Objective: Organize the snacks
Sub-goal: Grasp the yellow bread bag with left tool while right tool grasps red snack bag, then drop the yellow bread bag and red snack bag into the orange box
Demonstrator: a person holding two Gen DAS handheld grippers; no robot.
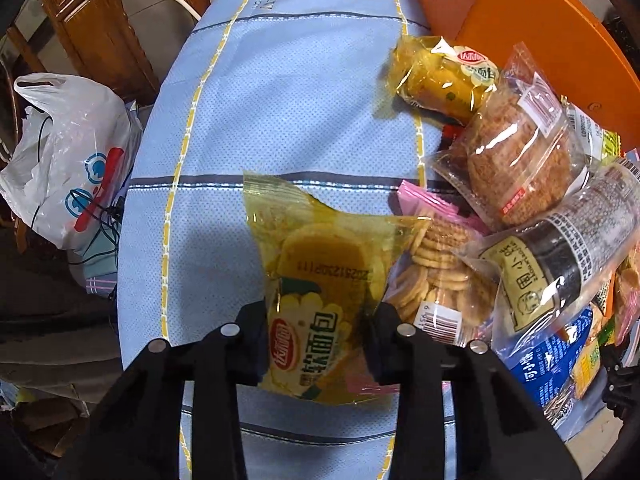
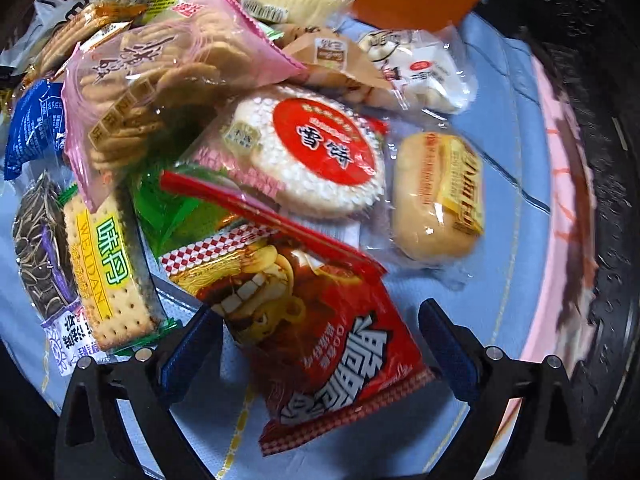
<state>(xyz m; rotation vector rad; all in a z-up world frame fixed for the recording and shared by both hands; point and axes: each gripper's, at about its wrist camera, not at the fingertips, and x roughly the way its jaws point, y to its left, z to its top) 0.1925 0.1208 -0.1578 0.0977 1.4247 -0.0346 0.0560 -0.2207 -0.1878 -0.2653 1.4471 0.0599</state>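
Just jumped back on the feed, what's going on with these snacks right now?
A person is sorting a heap of packaged snacks on a blue cloth-covered table with handheld tongs. The left tongs are shut on a yellow transparent soft-bread packet at the edge of the pile. The right tongs stand open, straddling a red crinkly snack packet without pinching it yet. An orange box sits behind the heap.
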